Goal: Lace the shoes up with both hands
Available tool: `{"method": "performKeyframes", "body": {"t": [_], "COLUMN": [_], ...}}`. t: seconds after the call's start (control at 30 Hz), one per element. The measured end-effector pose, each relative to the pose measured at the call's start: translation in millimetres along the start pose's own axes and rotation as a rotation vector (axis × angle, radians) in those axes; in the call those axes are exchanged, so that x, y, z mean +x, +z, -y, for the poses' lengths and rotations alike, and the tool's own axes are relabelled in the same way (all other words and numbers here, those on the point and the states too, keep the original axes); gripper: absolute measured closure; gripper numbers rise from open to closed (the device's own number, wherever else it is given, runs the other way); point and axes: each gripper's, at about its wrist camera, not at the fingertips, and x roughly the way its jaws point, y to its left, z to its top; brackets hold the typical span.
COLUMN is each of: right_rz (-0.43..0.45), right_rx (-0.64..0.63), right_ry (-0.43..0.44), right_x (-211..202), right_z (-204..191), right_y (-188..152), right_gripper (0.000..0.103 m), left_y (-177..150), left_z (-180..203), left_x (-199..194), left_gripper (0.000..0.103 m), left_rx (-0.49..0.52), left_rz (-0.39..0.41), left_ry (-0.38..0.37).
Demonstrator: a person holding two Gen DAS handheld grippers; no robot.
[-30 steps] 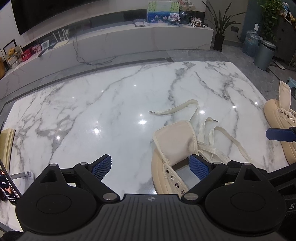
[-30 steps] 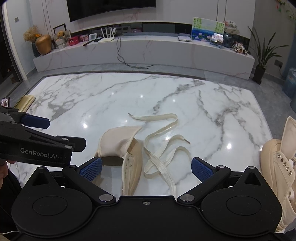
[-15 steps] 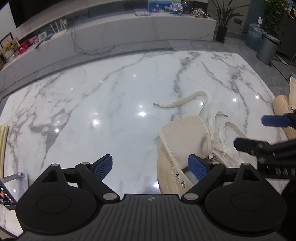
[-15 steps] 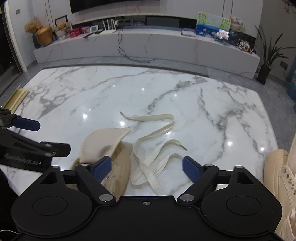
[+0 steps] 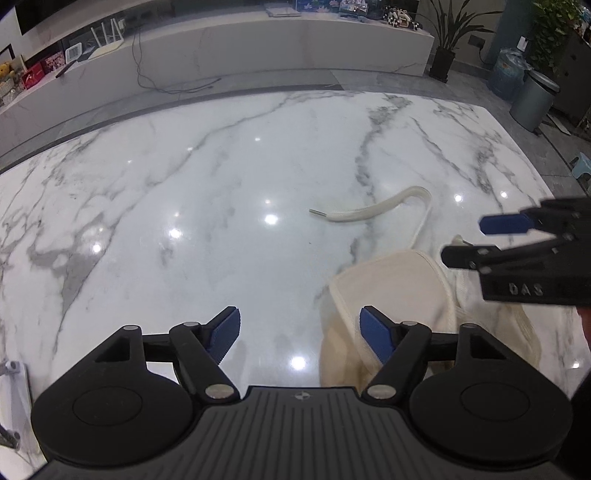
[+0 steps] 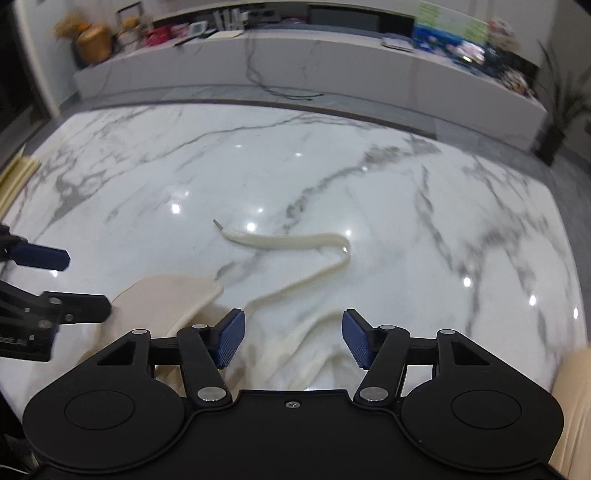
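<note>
A cream canvas shoe lies on the white marble table, its tongue folded outward. Its cream lace trails away over the marble, metal tip pointing left; in the right wrist view the lace runs back under my gripper. My left gripper is open, its right pad beside the shoe's tongue, nothing between the fingers. My right gripper is open just above the loose lace loops. Each gripper shows in the other's view: the right gripper over the shoe, the left gripper at the left.
A second cream shoe sits at the table's right edge. A long low marble cabinet with boxes and cables stands beyond the table. A potted plant and a grey bin are at the far right. A phone stand sits near left.
Both grippers have lowered and moved forward over the shoe. The right gripper has narrowed its opening and now hovers over the lace loops; the right wrist view is motion-blurred.
</note>
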Motion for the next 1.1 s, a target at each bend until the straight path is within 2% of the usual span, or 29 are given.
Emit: {"method": "performKeyframes", "body": {"t": [0.07, 0.3, 0.47, 0.53, 0.6, 0.67, 0.77, 0.9, 0.97, 1.0, 1.03, 1.1], "right_rz": [-0.006, -0.013, -0.041, -0.041, -0.042, -0.044, -0.048, -0.057, -0.062, -0.064, -0.067, -0.068], "right_rx": [-0.016, -0.012, 0.024, 0.045, 0.066, 0.085, 0.114, 0.147, 0.162, 0.169, 0.176, 0.180], "right_ry": [0.014, 0.126, 0.084, 0.100, 0.115, 0.141, 0.188, 0.243, 0.269, 0.283, 0.297, 0.314], "right_x": [7, 9, 17, 13, 10, 7, 2, -2, -4, -5, -6, -9], "right_z": [1, -5, -1, 2, 5, 5, 3, 0, -2, -3, -5, -7], "right_y": [10, 22, 21, 20, 19, 17, 13, 8, 6, 5, 4, 2], "right_gripper": [0.051, 0.052, 0.061, 0.063, 0.063, 0.063, 0.063, 0.063, 0.063, 0.064, 0.073, 0.084], "left_y": [1, -3, -14, -21, -26, -31, -36, -38, -39, -40, -40, -42], "left_z": [-2, 9, 23, 26, 27, 26, 26, 27, 27, 26, 26, 24], "left_x": [-1, -20, -34, -35, -32, -29, -23, -25, -27, -28, -29, -31], "left_gripper": [0.039, 0.039, 0.039, 0.042, 0.052, 0.056, 0.065, 0.077, 0.079, 0.079, 0.079, 0.079], "left_rx": [-0.005, 0.040, 0.098, 0.109, 0.096, 0.081, 0.075, 0.070, 0.075, 0.077, 0.077, 0.072], "left_rz": [-0.007, -0.006, -0.016, -0.036, -0.067, -0.095, -0.126, -0.123, -0.119, -0.117, -0.114, -0.111], "left_ry": [-0.024, -0.099, -0.157, -0.183, -0.208, -0.230, -0.227, -0.236, -0.227, -0.220, -0.211, -0.193]}}
